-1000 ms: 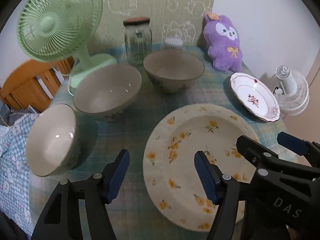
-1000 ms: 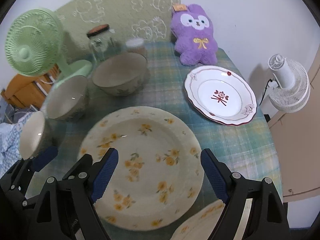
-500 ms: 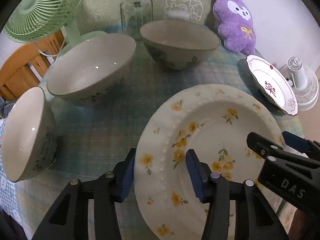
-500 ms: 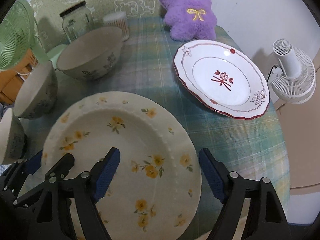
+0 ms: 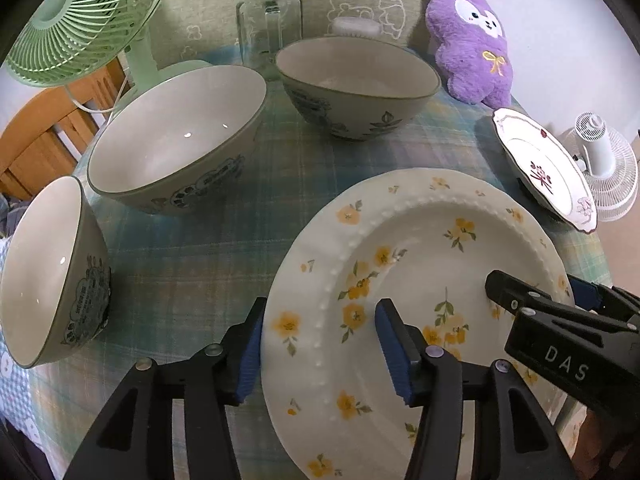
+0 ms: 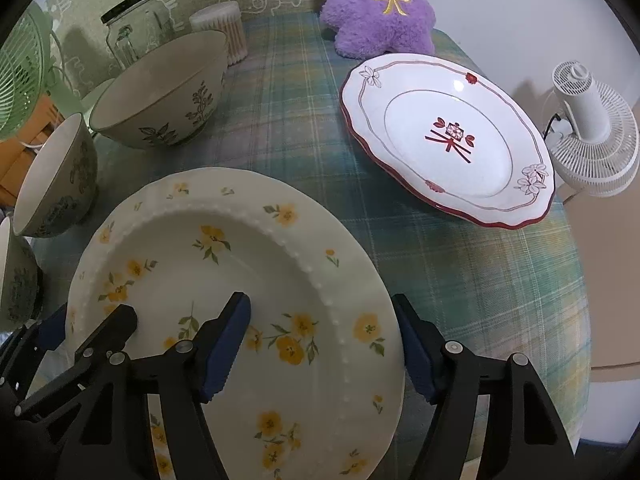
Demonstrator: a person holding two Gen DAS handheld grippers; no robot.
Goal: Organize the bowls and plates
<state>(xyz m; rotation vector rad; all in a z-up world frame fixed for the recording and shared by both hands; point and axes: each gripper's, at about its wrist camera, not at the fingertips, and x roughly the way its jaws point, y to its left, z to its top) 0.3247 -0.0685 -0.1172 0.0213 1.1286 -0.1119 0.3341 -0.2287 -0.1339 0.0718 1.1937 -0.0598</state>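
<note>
A cream plate with yellow flowers (image 5: 440,240) (image 6: 240,260) lies on the plaid tablecloth. My left gripper (image 5: 320,344) straddles its left rim: the outer pad sits at the plate's edge, the inner pad hangs over the well, and the jaws are opening slightly. My right gripper (image 6: 322,344) straddles the opposite rim with its jaws closing, the pads still apart from the plate. Three grey-green bowls (image 5: 176,140) (image 5: 356,76) (image 5: 44,280) stand to the left and behind. A red-trimmed white plate (image 6: 448,136) lies at the far right.
At the back stand a green fan (image 5: 80,12), a glass jar (image 5: 268,16), a tub of cotton swabs (image 6: 224,28) and a purple plush (image 5: 472,48). A small white fan (image 6: 588,132) stands beyond the table's right edge. A wooden chair (image 5: 40,140) is on the left.
Both grippers came down onto the flowered plate and narrowed. They went from hovering above it to straddling its left and right rims. The dishes have not moved.
</note>
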